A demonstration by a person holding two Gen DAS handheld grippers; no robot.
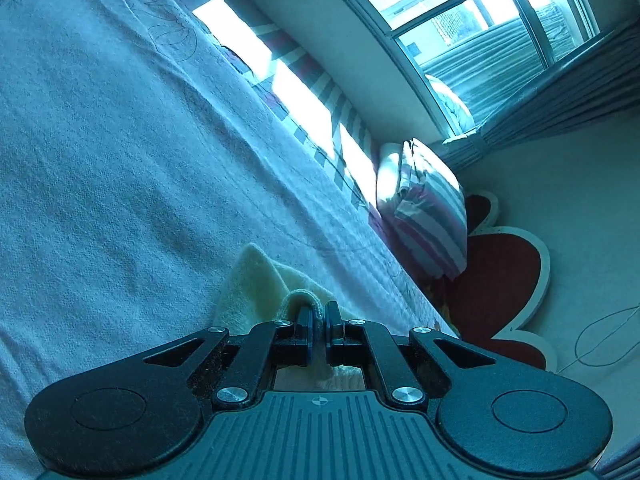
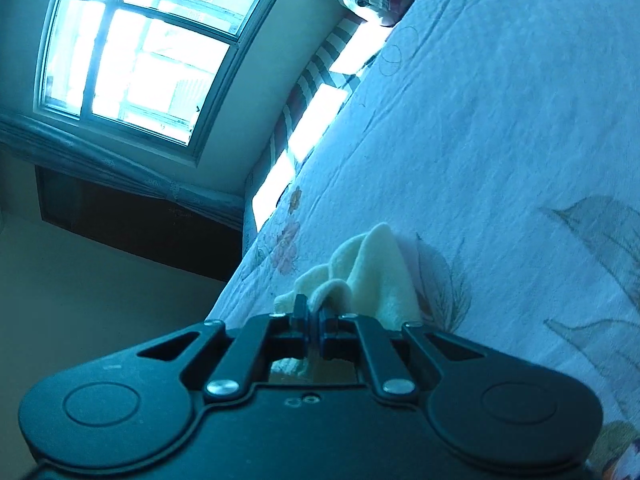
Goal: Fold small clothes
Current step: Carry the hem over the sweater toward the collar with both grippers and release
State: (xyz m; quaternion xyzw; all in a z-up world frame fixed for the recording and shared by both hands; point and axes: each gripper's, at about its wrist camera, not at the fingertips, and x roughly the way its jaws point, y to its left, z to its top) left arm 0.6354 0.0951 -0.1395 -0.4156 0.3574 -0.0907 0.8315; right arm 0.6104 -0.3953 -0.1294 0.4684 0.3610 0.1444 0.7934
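- While both views tilt hard, each shows a pale bedspread (image 1: 120, 140) with faint flower prints over a bed.
- Left tongs (image 1: 319, 322): jaws pinched tight on a rolled edge of the cream garment (image 1: 256, 284); cloth bulges out between the pads.
- Right tongs (image 2: 314, 316): jaws nearly together, clamping a fold of the same cream garment (image 2: 372, 268).
- Garment rises in a peak just beyond each pair of tongs, the rest draping down toward the bedspread; whether it touches the bed cannot be told.
- Far side of bed: striped bedding, sunlit patches.
- Striped pillow (image 1: 428, 208) at the bed's right end, left view, near a red headboard (image 1: 500, 280).
- Window (image 2: 136, 52) on the far wall, curtain (image 1: 560, 96) bunched beside it.
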